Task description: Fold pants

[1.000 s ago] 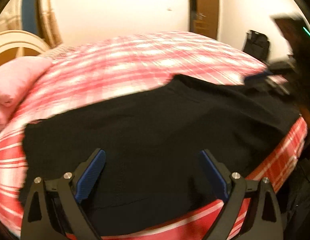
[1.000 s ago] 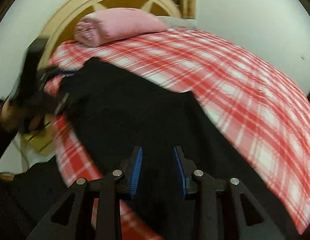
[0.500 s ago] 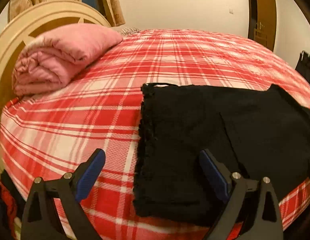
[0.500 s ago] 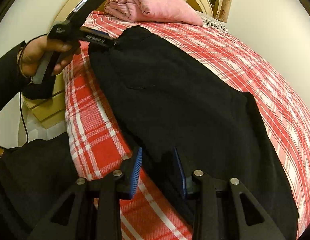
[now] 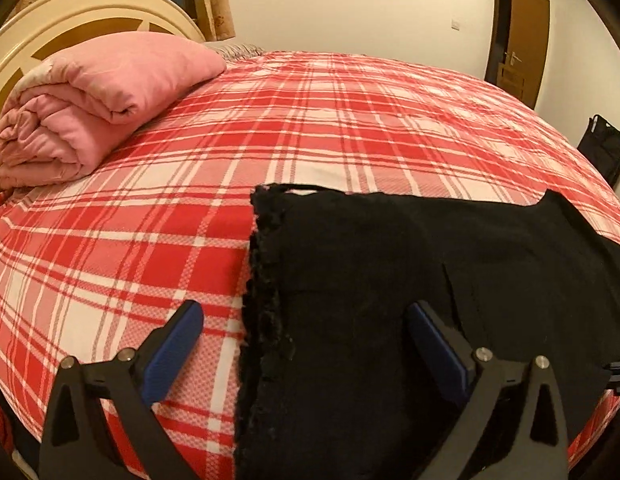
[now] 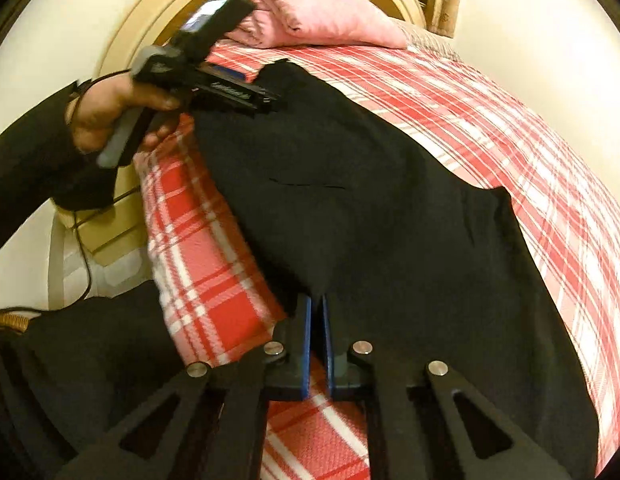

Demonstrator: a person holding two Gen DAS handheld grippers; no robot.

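Black pants (image 5: pixel 390 280) lie flat along the near edge of a red plaid bed, waistband end to the left in the left wrist view. My left gripper (image 5: pixel 306 340) is wide open above the waistband's near corner, holding nothing. In the right wrist view the pants (image 6: pixel 370 208) run from the headboard end toward me. My right gripper (image 6: pixel 317 312) is shut on the pants' near edge by the bed side. The left gripper (image 6: pixel 270 100) shows there in a hand at the waistband end.
A rolled pink quilt (image 5: pixel 94 104) lies by the cream headboard (image 5: pixel 70 12). The plaid bedspread (image 5: pixel 350 120) stretches beyond the pants. A brown door (image 5: pixel 518 32) and a black bag (image 5: pixel 602 148) stand at the far right. A cable and nightstand (image 6: pixel 102 232) sit beside the bed.
My right gripper has closed onto the pants' near edge. My left gripper swung left to the waistband end one second ago and has held there, open, since.
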